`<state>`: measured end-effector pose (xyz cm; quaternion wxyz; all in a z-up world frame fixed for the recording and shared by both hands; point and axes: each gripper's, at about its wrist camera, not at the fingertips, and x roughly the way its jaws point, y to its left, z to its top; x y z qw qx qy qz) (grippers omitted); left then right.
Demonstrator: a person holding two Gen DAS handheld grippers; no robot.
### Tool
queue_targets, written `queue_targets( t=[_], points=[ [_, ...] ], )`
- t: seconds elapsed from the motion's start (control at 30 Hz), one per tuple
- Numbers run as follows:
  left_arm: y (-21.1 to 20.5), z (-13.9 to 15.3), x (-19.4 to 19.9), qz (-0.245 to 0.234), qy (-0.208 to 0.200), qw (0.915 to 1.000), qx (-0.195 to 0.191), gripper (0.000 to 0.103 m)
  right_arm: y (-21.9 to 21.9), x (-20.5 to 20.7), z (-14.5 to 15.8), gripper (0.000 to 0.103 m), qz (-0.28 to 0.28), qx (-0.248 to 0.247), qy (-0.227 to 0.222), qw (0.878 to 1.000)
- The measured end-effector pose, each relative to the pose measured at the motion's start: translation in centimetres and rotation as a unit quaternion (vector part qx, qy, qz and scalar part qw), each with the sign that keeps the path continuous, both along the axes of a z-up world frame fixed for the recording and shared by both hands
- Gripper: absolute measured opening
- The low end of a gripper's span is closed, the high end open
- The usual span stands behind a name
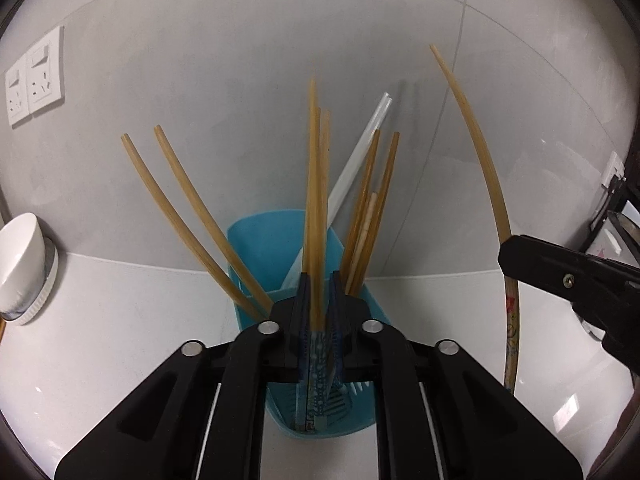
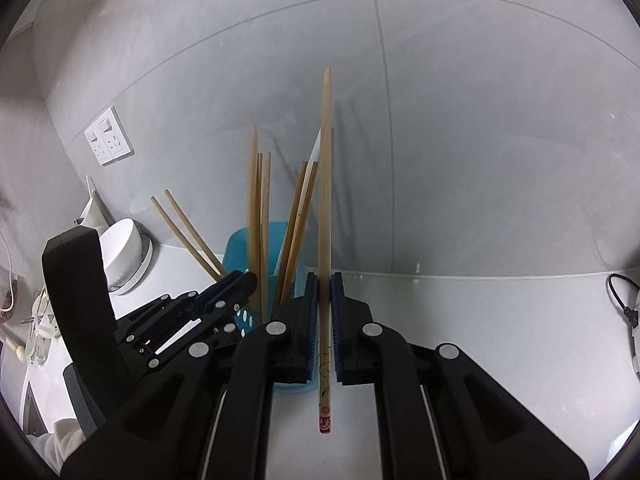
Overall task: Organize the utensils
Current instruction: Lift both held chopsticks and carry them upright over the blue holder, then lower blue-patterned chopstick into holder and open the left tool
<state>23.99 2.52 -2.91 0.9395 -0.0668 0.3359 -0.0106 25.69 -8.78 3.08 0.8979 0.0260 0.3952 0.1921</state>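
Observation:
A blue utensil holder (image 1: 256,240) stands on the white counter against the tiled wall, with several bamboo chopsticks leaning in it. My left gripper (image 1: 319,280) hovers over its mouth. A chopstick with a blue patterned end (image 1: 314,200) stands between the pads with a thin gap beside it, its lower end down inside the holder. That chopstick looks blurred in the right wrist view. Just right of the holder (image 2: 240,244), my right gripper (image 2: 324,280) is shut on an upright chopstick with a red patterned end (image 2: 326,184). It also shows at the left wrist view's right edge as the right gripper (image 1: 510,252).
A white bowl (image 1: 20,264) sits on a round stand left of the holder. Two wall sockets (image 1: 36,76) are on the tiles above it. A white stick (image 1: 360,160) leans in the holder. A black cable (image 2: 624,300) lies at the counter's far right.

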Motion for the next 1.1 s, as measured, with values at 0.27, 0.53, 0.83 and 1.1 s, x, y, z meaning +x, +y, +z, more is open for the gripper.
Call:
queue_targets(
  t=[0.27, 0.53, 0.83, 1.1],
  points=[
    [1.5, 1.5, -1.8, 0.024, 0.026, 0.9993, 0.012, 0.06, 0.4, 0.0, 0.3, 0.006, 0.009, 0.003, -0.006, 1.0],
    [3.7, 2.1, -4.3, 0.04, 0.042, 0.9982, 0.013, 0.084, 1.8, 0.5, 0.7, 0.006, 0.026, 0.049, -0.021, 0.998],
    [6.0, 1.6, -5.3, 0.063, 0.059, 0.9962, 0.008, 0.097, 3.7, 1.0, 0.2, 0.006, 0.028, 0.071, -0.055, 0.996],
    [7.3, 1.3, -4.8, 0.075, 0.067, 0.9949, 0.0, 0.097, 4.9, 0.6, -1.6, 0.006, 0.025, 0.063, -0.079, 0.995]
  ],
)
